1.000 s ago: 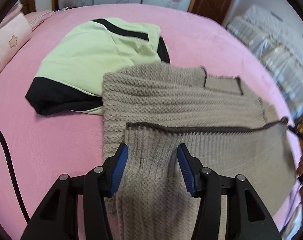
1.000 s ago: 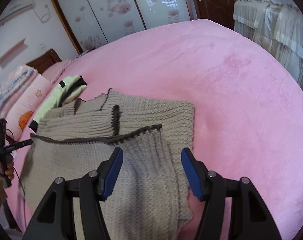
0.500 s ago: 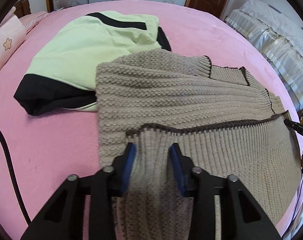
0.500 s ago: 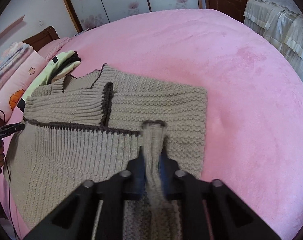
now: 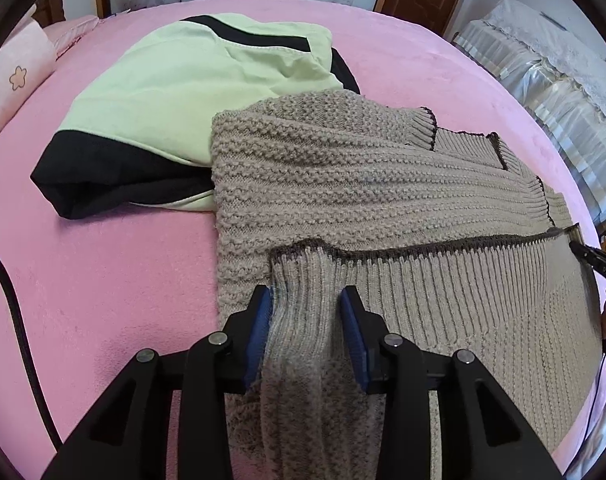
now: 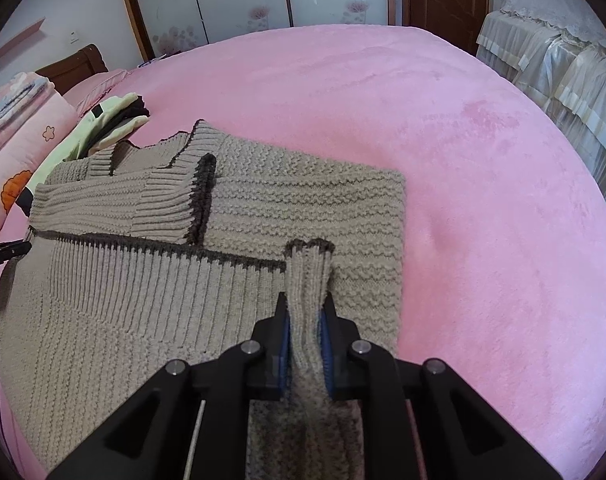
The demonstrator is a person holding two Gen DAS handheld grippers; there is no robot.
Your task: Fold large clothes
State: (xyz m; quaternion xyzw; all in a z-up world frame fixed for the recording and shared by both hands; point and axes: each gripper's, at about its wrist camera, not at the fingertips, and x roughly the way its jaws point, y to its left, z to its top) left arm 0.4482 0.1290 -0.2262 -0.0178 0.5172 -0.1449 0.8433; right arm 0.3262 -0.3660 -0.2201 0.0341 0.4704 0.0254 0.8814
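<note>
Two grips on one hem, and the fold is partway made.

My left gripper (image 5: 306,312) has its fingers part-way in, easing slightly wider, with a bunched fold of the beige knit sweater (image 5: 383,184) pressed between the blue pads; my right gripper (image 6: 306,320) has its fingers drawn almost together, also easing slightly, pinching a narrow ridge of the same ribbed hem (image 6: 163,256). The sweater lies on the pink bed (image 6: 463,140), its sleeves already folded in across the body and the bottom hem carried up over the lower half. I judge what remains is laying this hem flat toward the collar, letting go and smoothing. The green and black garment (image 5: 191,80) lies beside it, touching the sweater's edge; whether it is finished I cannot tell.
</note>
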